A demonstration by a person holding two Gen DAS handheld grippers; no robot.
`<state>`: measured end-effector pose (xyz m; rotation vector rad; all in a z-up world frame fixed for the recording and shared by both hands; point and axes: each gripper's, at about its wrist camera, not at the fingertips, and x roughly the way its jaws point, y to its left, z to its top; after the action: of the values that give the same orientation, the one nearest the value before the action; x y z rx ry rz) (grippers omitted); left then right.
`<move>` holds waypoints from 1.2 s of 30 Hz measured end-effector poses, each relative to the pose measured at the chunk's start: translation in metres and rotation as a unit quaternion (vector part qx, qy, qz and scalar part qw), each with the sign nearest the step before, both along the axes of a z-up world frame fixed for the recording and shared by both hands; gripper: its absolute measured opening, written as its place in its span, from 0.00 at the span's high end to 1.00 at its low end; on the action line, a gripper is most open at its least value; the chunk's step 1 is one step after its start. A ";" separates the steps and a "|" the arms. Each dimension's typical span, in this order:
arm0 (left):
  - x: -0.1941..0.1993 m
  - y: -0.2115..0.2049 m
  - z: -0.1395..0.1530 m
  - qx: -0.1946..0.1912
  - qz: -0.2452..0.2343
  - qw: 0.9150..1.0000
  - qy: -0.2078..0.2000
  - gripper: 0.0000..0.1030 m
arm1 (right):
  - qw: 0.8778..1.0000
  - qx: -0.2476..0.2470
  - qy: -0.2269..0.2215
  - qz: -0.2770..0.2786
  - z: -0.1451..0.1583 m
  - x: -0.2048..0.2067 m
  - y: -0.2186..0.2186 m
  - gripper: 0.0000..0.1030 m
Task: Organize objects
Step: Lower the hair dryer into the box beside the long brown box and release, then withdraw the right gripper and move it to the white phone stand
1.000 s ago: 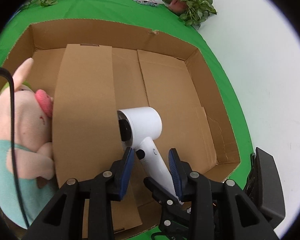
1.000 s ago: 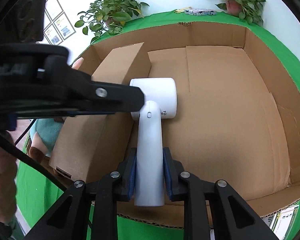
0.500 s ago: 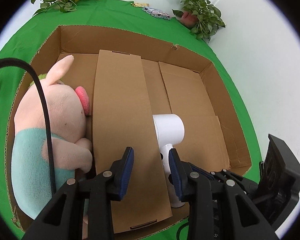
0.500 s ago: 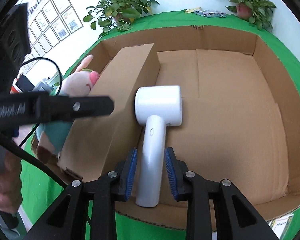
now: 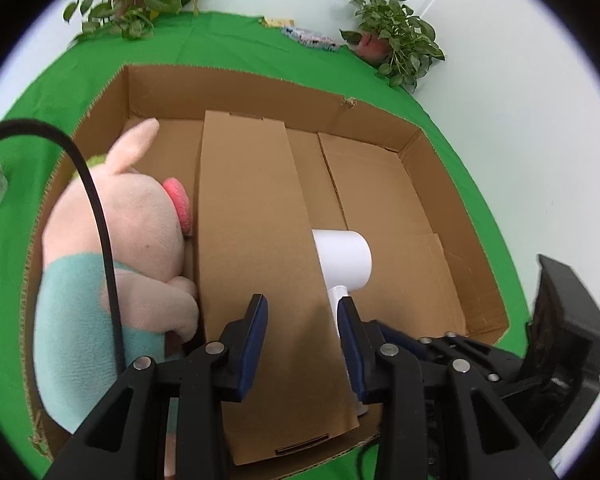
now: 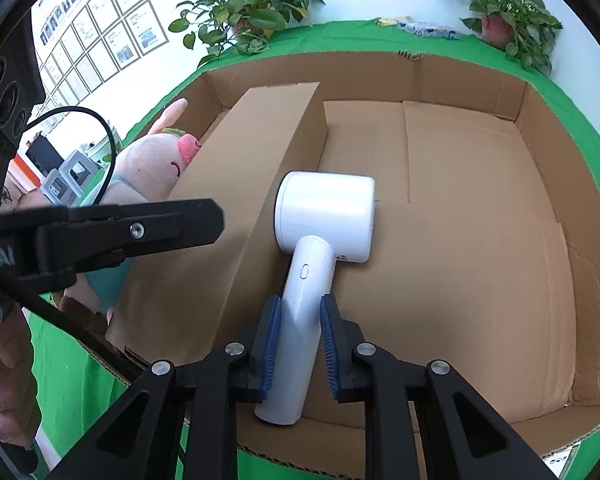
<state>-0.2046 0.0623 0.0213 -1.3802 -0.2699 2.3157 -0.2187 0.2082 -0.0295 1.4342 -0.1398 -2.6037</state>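
Right hand-held gripper angled down, clamping hair dryer handle, left hand-held gripper narrow, empty

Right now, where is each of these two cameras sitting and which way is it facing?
Left wrist: on the left gripper, angled down into the cardboard box; its empty, nearly closed jaws hang over the tall carton beside the plush pig.
Right wrist: on the right gripper, angled down into the box, clamped on the white hair dryer; a hand shows at left.
Both share the box, carton, pig and dryer.
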 end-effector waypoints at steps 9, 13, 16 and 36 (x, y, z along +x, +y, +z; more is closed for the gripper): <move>0.112 0.002 0.060 -0.042 0.074 0.951 0.297 0.14 | 0.983 0.090 0.160 -0.004 0.046 0.097 0.009 0.01; 0.152 0.018 0.055 -0.084 0.082 0.937 0.330 0.14 | 0.980 0.085 0.177 -0.026 0.051 0.131 0.016 0.01; 0.173 0.028 0.048 -0.085 0.084 0.938 0.327 0.14 | 0.978 0.081 0.189 -0.034 0.054 0.155 0.021 0.01; 0.209 0.025 0.041 -0.102 0.099 0.944 0.298 0.16 | 0.978 0.073 0.197 -0.020 0.061 0.216 0.028 0.01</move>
<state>0.0046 0.0869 0.0626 -0.6892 0.0246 2.8633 -0.0022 0.2360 0.0315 0.9300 0.0768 -2.9206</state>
